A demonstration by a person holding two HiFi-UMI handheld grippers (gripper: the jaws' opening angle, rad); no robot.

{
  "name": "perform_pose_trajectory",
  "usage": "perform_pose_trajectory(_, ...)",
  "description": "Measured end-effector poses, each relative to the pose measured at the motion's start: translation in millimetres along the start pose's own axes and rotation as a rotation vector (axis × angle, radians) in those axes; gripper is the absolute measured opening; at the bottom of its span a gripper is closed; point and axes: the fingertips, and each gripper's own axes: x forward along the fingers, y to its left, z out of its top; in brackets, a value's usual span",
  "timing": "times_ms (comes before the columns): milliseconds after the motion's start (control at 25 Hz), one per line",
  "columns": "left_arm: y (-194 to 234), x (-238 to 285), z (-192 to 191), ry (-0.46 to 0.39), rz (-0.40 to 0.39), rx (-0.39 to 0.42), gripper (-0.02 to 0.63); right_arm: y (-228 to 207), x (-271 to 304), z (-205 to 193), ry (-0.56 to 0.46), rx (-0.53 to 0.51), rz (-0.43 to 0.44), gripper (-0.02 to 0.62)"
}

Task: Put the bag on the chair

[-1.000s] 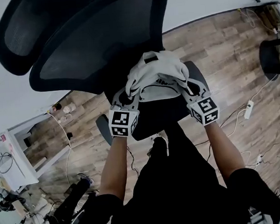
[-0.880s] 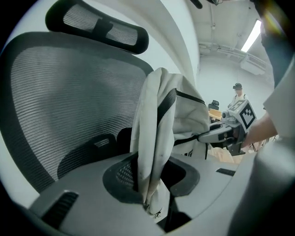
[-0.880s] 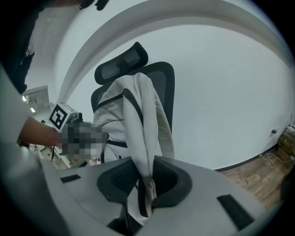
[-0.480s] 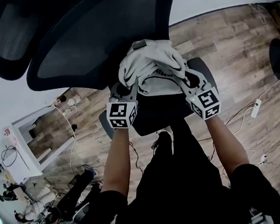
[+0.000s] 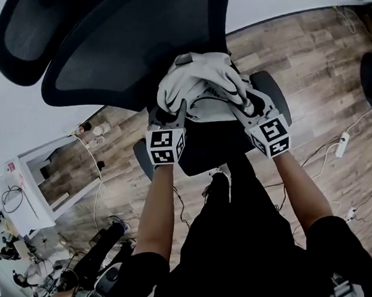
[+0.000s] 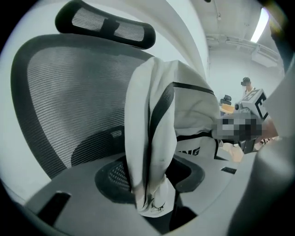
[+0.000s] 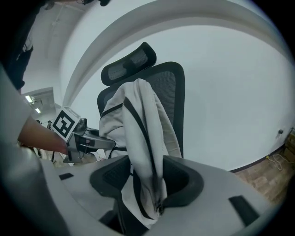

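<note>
At the lower left of the head view stands a white tabletop [image 5: 22,198] on the wood floor [image 5: 307,56]. Above it, filling the upper left and centre, is the black mesh chair [image 5: 132,46], its headrest at the far upper left and its dark seat in the middle of the frame.

The left hand-held gripper [image 5: 172,117] reaches up from the person's forearm to the left edge of the white bag [image 5: 200,85]. In the left gripper view its jaws have just been opening and stand spread, with a hanging fold of the bag's white, black-trimmed fabric loose between the 2 pads.

The bag is bunched in the centre, over the rear of the seat and just in front of the backrest. Whether its base bears on the seat cannot be told.

The right hand-held gripper [image 5: 243,104] meets the bag's right edge. Its jaws have also just been opening and are spread, with another fold of the bag slack between them.

Far right, a white power strip [image 5: 341,144] lies on the floor
</note>
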Motion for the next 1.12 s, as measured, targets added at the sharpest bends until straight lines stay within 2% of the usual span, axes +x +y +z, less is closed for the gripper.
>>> perform_pose_trajectory(40,0,-3,-3,0.01,0.008,0.003,0.209,4,-2,1,-0.005,-0.015,0.006,0.243)
perform_pose_trajectory(200,-2,-15,-8,0.04,0.013,0.027,0.338,21,-21,20,-0.07,-0.093,-0.007,0.282)
perform_pose_trajectory(240,-4,-20,-6,0.034,0.012,0.027,0.348,24,-26,26,-0.084,-0.106,-0.011,0.287)
perform_pose_trajectory(640,-28,-79,7,-0.035,0.038,0.054,0.357,55,-70,44,-0.128,-0.174,-0.063,0.301)
perform_pose_trajectory(760,-37,-96,6,-0.051,0.043,0.079,0.356,72,-83,58,-0.157,-0.224,-0.074,0.264)
perform_pose_trajectory(840,-43,-110,14,-0.102,0.039,0.037,0.354,81,-91,67,-0.181,-0.244,-0.085,0.236)
perform_pose_trajectory(920,-48,-130,32,-0.19,0.034,-0.036,0.298,89,-101,77,-0.215,-0.254,-0.098,0.186)
perform_pose_trajectory(960,-51,-141,43,-0.238,0.036,-0.06,0.269,93,-106,81,-0.233,-0.258,-0.103,0.141)
perform_pose_trajectory(1080,-57,-166,68,-0.339,0.054,-0.068,0.159,104,-119,94,-0.276,-0.264,-0.115,0.062)
perform_pose_trajectory(1120,-59,-172,73,-0.354,0.06,-0.059,0.086,106,-122,99,-0.291,-0.26,-0.122,0.052)
